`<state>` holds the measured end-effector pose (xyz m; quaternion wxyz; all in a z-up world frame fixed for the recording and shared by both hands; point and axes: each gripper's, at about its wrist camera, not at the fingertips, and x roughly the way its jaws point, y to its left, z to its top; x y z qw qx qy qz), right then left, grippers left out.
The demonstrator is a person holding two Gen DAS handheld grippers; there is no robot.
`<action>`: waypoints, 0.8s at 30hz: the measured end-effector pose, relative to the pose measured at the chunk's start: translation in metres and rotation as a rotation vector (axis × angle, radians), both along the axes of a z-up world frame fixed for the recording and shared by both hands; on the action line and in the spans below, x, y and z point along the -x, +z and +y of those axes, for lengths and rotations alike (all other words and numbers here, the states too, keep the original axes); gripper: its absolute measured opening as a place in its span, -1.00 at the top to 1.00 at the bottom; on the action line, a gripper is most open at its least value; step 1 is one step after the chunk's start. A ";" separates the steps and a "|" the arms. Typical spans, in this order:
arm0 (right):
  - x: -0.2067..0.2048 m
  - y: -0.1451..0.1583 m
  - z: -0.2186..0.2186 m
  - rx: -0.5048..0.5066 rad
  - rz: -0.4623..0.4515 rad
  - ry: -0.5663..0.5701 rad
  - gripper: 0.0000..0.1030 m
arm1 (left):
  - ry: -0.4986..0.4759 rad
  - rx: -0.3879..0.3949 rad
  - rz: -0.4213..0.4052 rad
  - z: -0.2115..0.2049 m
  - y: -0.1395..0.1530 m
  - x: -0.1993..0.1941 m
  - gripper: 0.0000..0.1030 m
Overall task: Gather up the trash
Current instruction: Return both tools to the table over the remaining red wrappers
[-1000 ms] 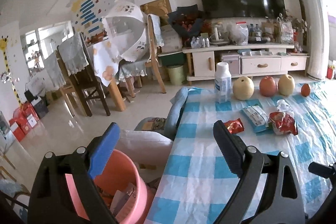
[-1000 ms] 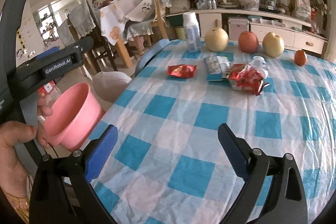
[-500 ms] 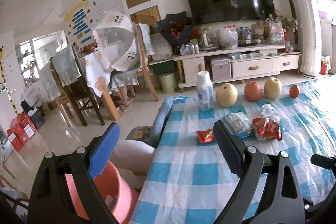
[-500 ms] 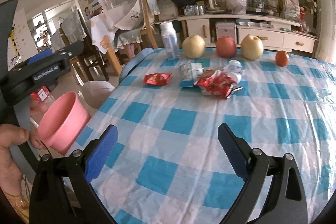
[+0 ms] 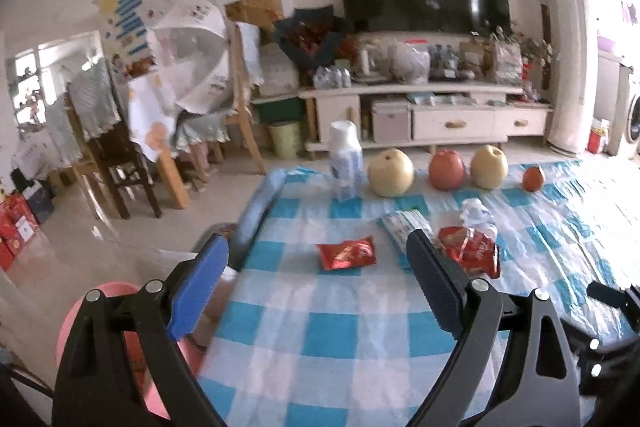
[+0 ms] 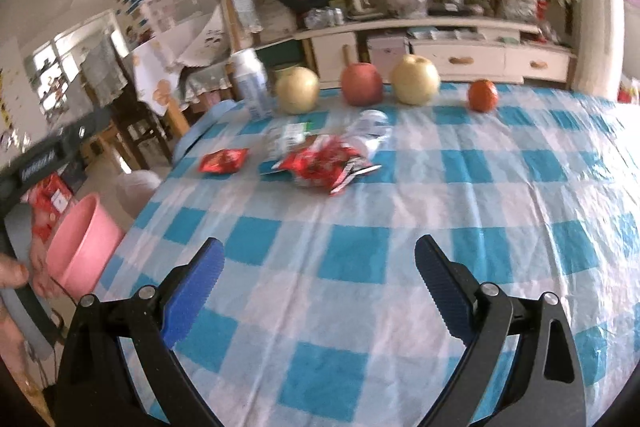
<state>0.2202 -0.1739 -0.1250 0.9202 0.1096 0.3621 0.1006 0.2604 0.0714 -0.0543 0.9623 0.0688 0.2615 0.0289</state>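
Trash lies on the blue-checked tablecloth (image 6: 360, 259): a small red wrapper (image 5: 347, 253) (image 6: 223, 160), a crumpled red packet (image 5: 472, 251) (image 6: 320, 167), a white-green packet (image 5: 402, 223) (image 6: 286, 139) and a crumpled white wrapper (image 5: 476, 213) (image 6: 370, 131). A pink bin (image 5: 72, 323) (image 6: 82, 247) stands beside the table's left edge. My left gripper (image 5: 314, 283) is open over that edge, short of the small red wrapper. My right gripper (image 6: 318, 283) is open above bare cloth, nearer than the trash. Both hold nothing.
A white bottle (image 6: 250, 87), two pears (image 6: 298, 89) (image 6: 414, 79), an apple (image 6: 361, 83) and a small orange fruit (image 6: 483, 95) line the table's far edge. Beyond are wooden chairs (image 5: 116, 155), a TV cabinet (image 5: 440, 115) and a white-lined bin (image 6: 136, 187).
Both grippers have moved back from the trash, so the wrappers look smaller and farther. The left view has swung right, showing less of the pink bin. Jaws stay wide.
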 end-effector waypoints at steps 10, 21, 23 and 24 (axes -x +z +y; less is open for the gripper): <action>-0.057 -0.022 -0.029 -0.023 0.050 -0.042 -0.84 | -0.086 0.089 0.188 -0.041 -0.052 -0.074 -0.72; -0.122 -0.044 -0.067 -0.139 0.104 -0.104 -0.84 | -0.023 0.124 0.339 -0.074 -0.098 -0.163 -0.56; -0.131 -0.044 -0.071 -0.181 0.106 -0.109 -0.84 | -0.018 0.111 0.357 -0.079 -0.105 -0.172 -0.50; -0.134 -0.043 -0.072 -0.184 0.102 -0.112 -0.84 | -0.017 0.105 0.364 -0.081 -0.107 -0.176 -0.50</action>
